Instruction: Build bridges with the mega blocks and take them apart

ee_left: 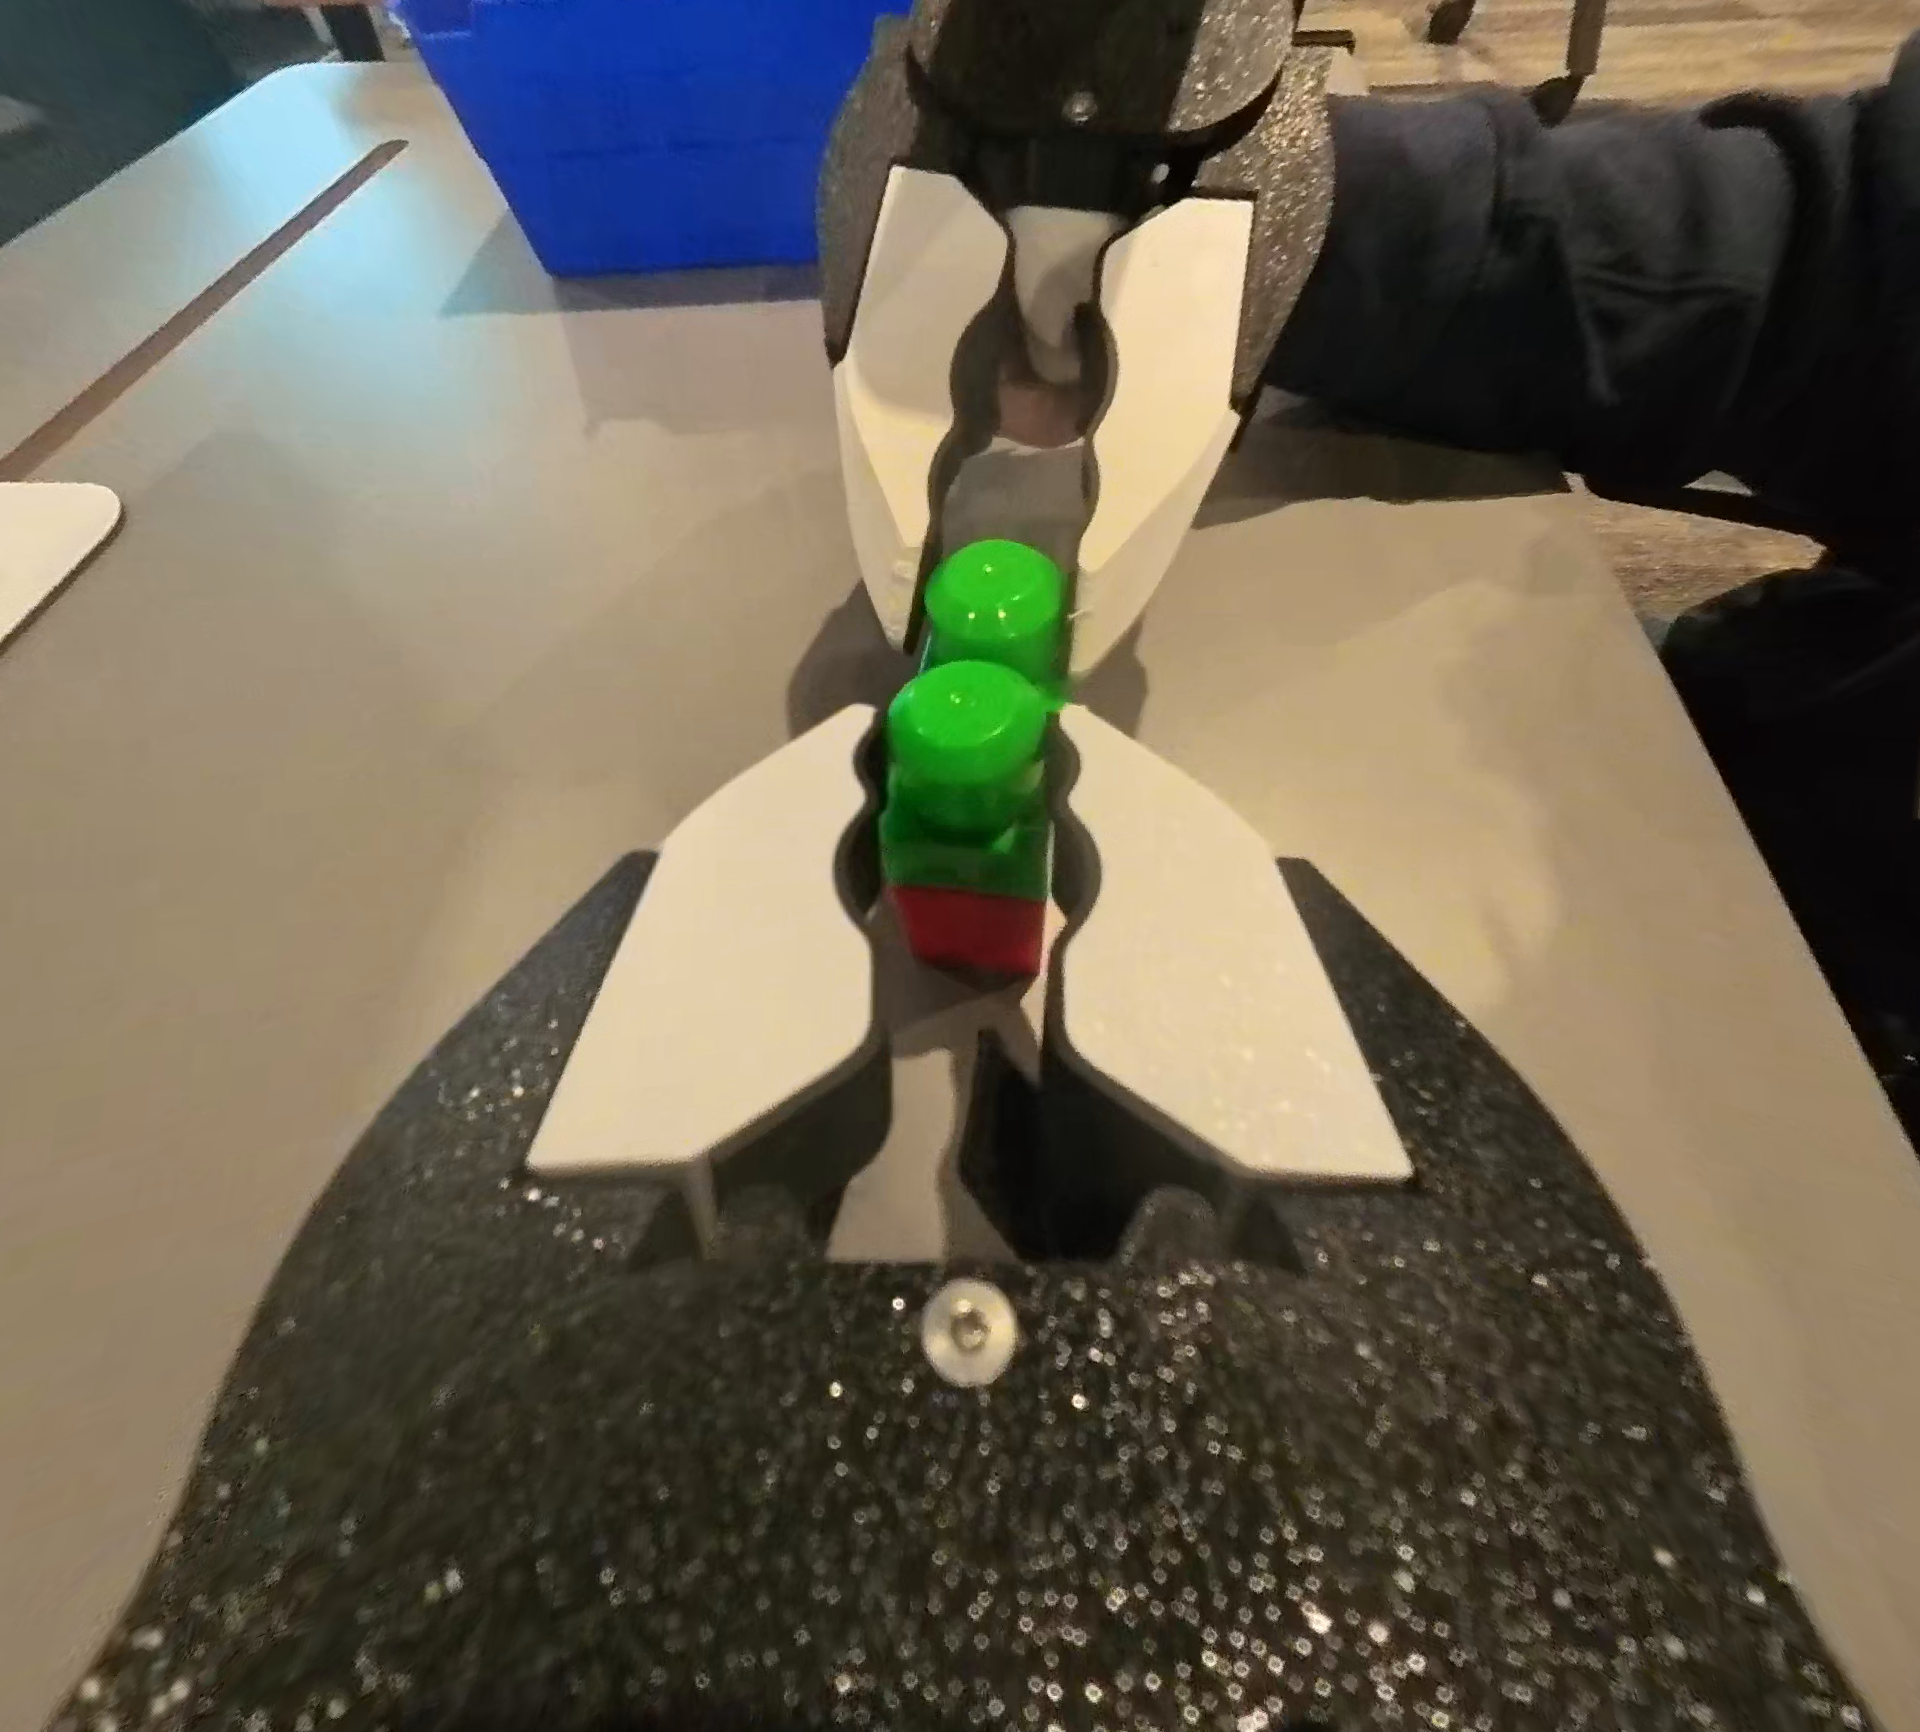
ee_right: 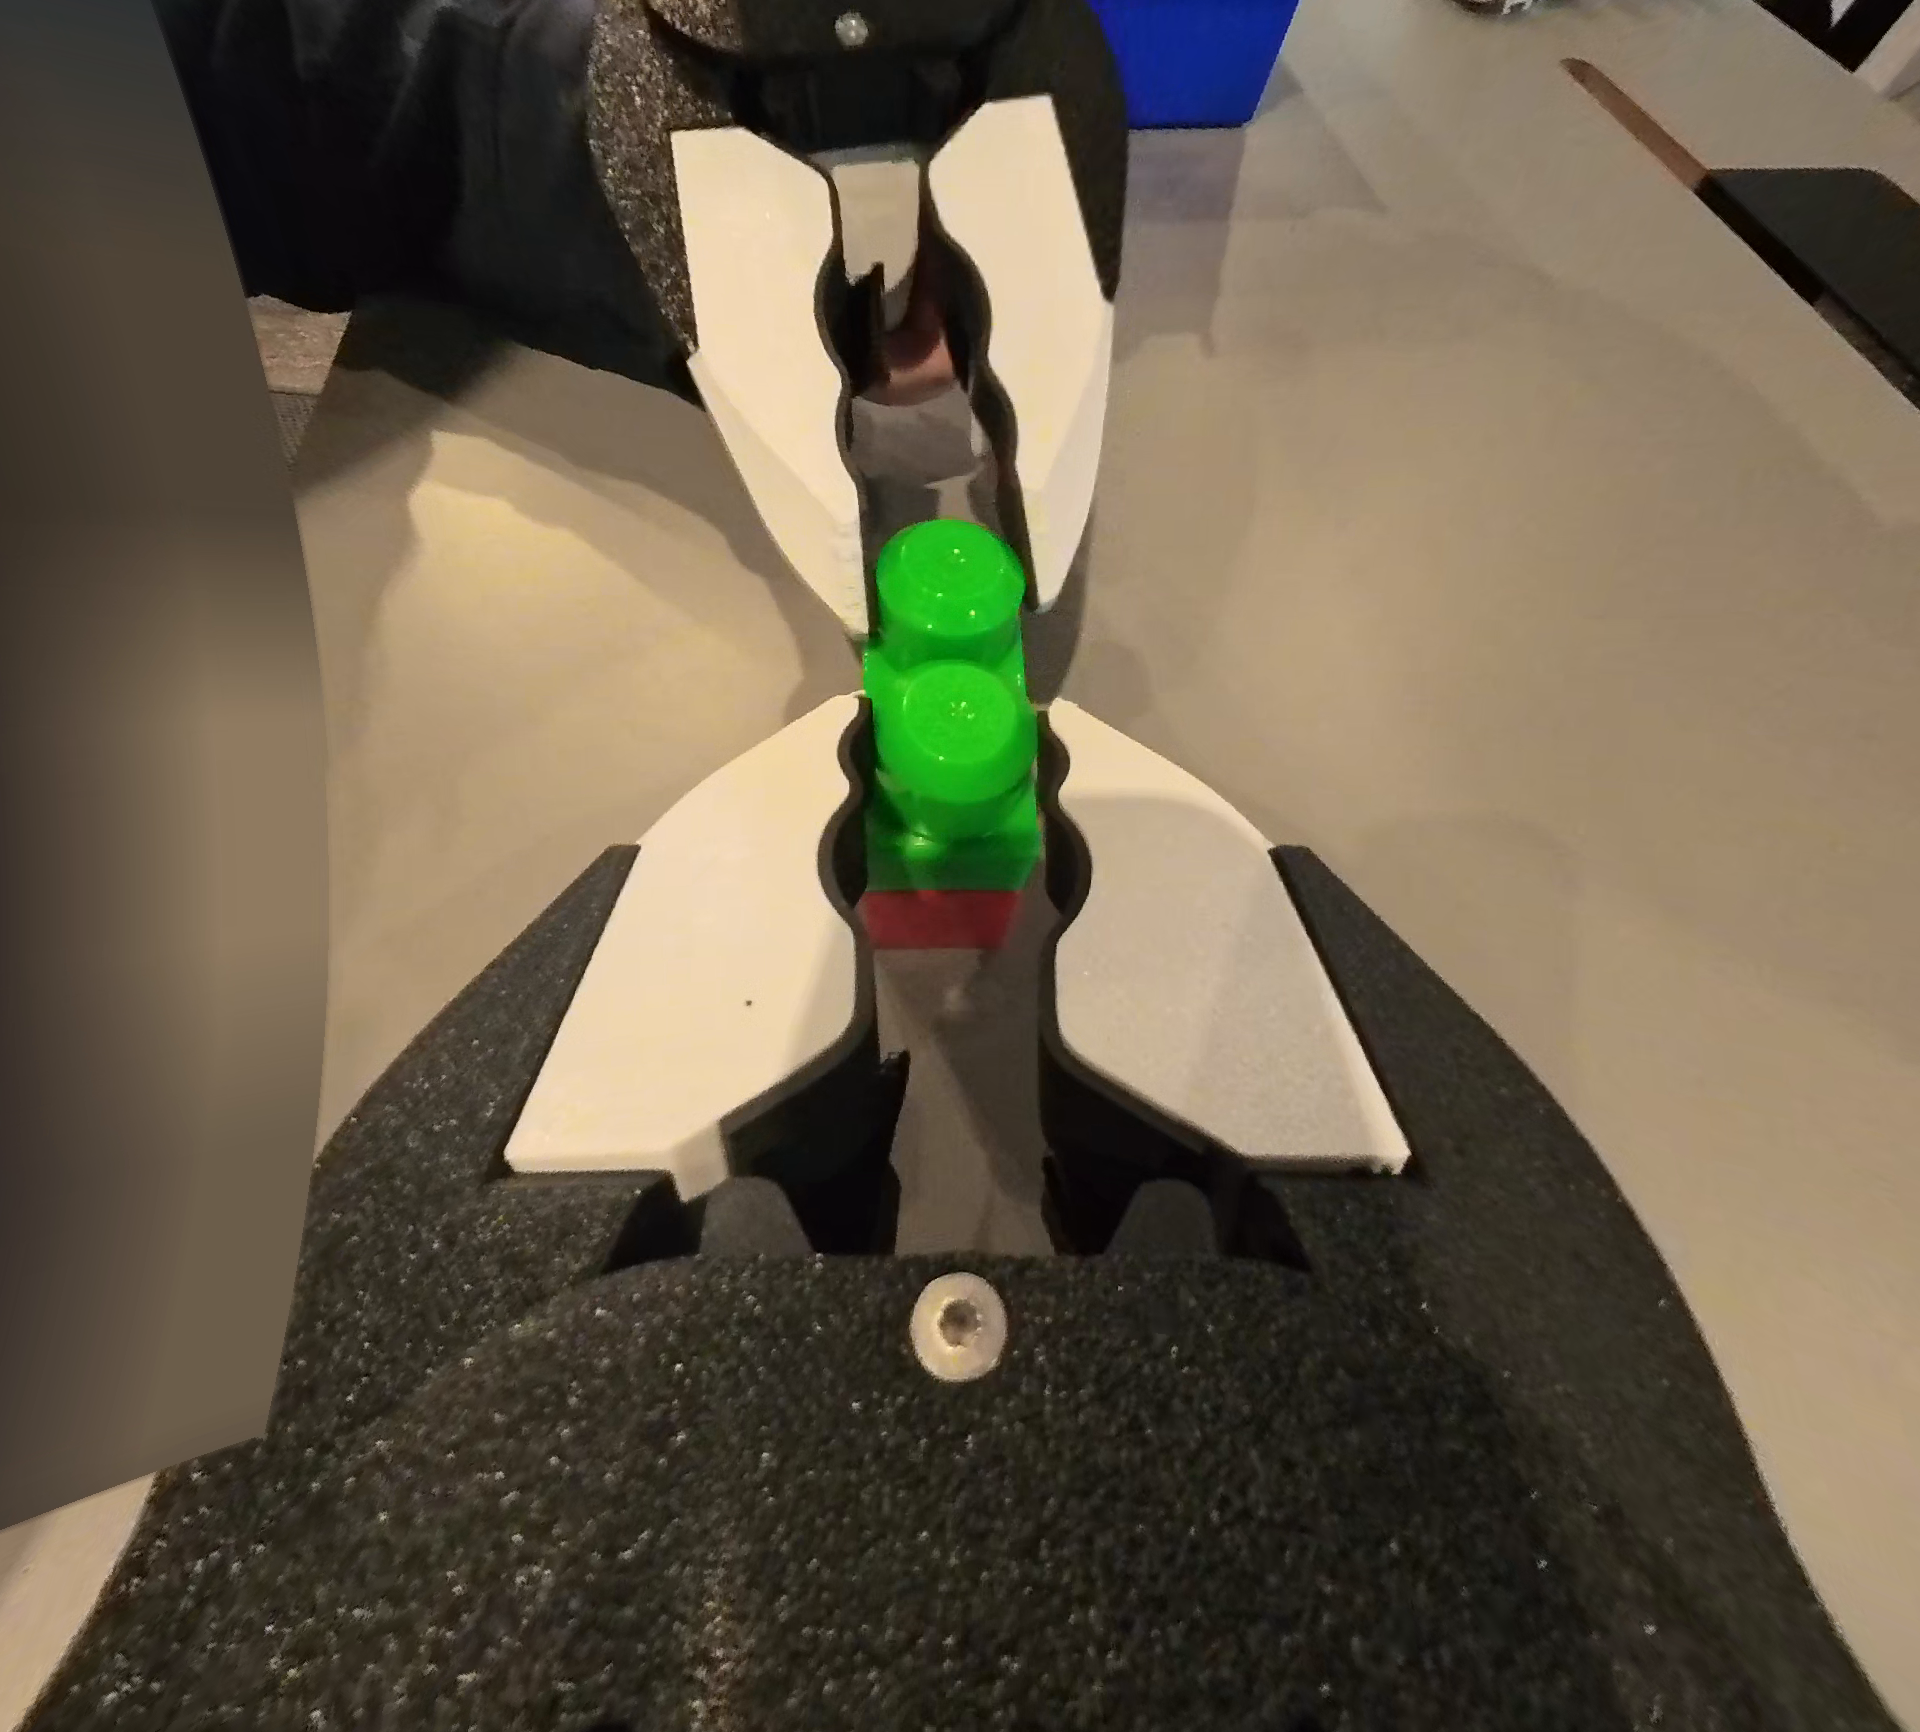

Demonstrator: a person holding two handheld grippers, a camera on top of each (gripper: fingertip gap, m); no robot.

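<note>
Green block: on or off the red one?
On. The green block sits stacked on the red block, with both the left gripper and right gripper closed on the stack.

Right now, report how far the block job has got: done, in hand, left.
Done: the green block sits stacked on the red block.
In hand: the left gripper and the right gripper each clamp an end of the stack, facing each other over the table.
Left: no span is visible; whether this is building or dismantling cannot be told. More blocks lie in the blue bin.
</note>
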